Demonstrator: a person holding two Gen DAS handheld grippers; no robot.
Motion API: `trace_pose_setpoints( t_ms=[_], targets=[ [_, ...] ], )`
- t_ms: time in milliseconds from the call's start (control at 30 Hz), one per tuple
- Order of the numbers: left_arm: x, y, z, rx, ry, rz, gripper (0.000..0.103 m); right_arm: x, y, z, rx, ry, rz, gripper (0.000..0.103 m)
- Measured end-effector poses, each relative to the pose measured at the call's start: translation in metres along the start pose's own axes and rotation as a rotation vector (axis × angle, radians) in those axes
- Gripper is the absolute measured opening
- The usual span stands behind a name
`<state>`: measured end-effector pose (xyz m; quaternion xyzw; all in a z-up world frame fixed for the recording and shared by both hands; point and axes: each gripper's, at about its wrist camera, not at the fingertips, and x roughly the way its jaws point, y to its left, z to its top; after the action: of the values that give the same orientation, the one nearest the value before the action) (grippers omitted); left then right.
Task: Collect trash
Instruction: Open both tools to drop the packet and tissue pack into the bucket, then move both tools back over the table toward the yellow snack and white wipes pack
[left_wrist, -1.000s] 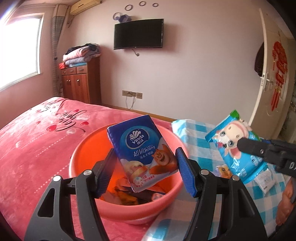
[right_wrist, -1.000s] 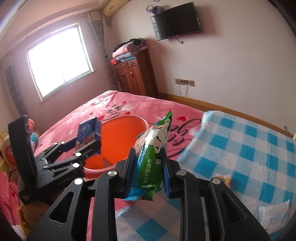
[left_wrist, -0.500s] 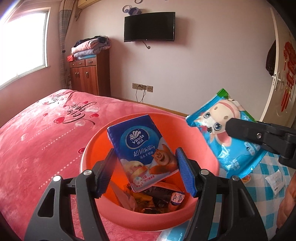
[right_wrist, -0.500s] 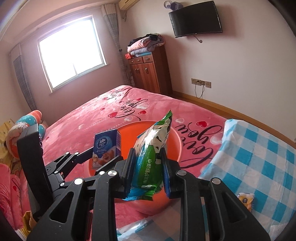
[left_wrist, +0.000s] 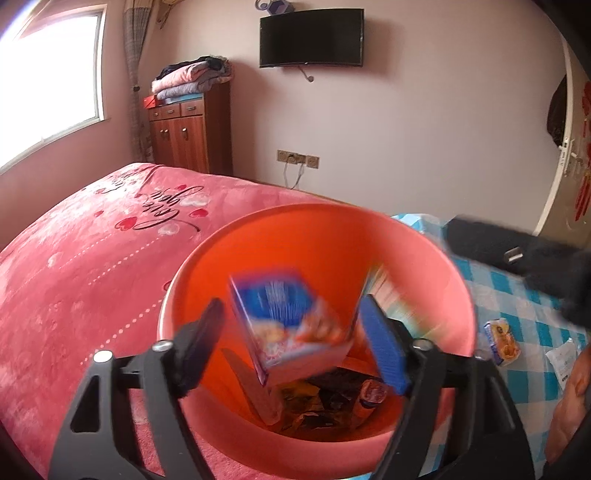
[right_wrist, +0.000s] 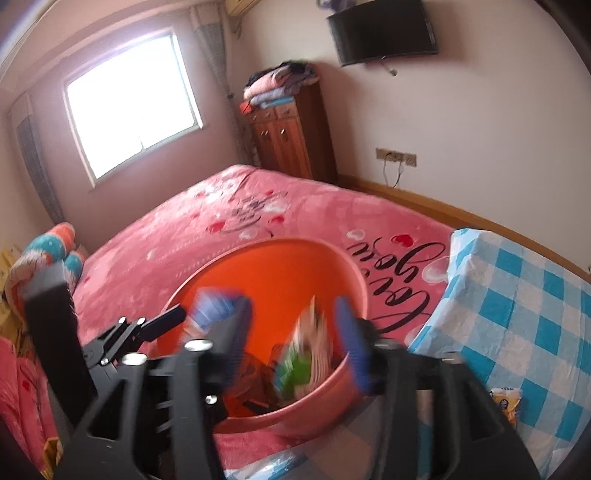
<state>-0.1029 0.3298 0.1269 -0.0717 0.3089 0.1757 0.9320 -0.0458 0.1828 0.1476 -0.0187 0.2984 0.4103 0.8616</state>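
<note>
Pink bedspread (left_wrist: 74, 266) — orange basin (left_wrist: 317, 236), checked cloth (right_wrist: 517, 295)

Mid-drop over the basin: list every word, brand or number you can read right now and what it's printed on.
"you": black script on the pink bedspread, clearest in the right wrist view; a second script word beside it is not clear enough to read.
Blue tissue pack falling into the orange basin: print smeared by motion, unreadable.
Green snack bag: blurred, unreadable.
Small yellow packet on the checked cloth: print too small.
Red door decoration: not legible.
</note>
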Motion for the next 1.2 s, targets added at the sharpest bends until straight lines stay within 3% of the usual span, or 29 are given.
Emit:
trace_pose_setpoints(
  t_ms=[167,367,1200],
  targets=[
    [-0.001,0.002,0.000,-0.008,-0.005,0.028,0.089,-0.018,-0.008,-0.004,-0.013,-0.068,-0.097,0.084],
    [-0.005,-0.004,0.002,-0.001,-0.007,0.033,0.089,-0.032,-0.024,-0.016,0.001,-0.085,-0.165,0.090],
    [-0.033,-0.066,0.007,0.089,-0.040,-0.001,0.089,-0.094,-0.095,-0.081,0.138,-0.108,-0.309,0.093]
  ],
)
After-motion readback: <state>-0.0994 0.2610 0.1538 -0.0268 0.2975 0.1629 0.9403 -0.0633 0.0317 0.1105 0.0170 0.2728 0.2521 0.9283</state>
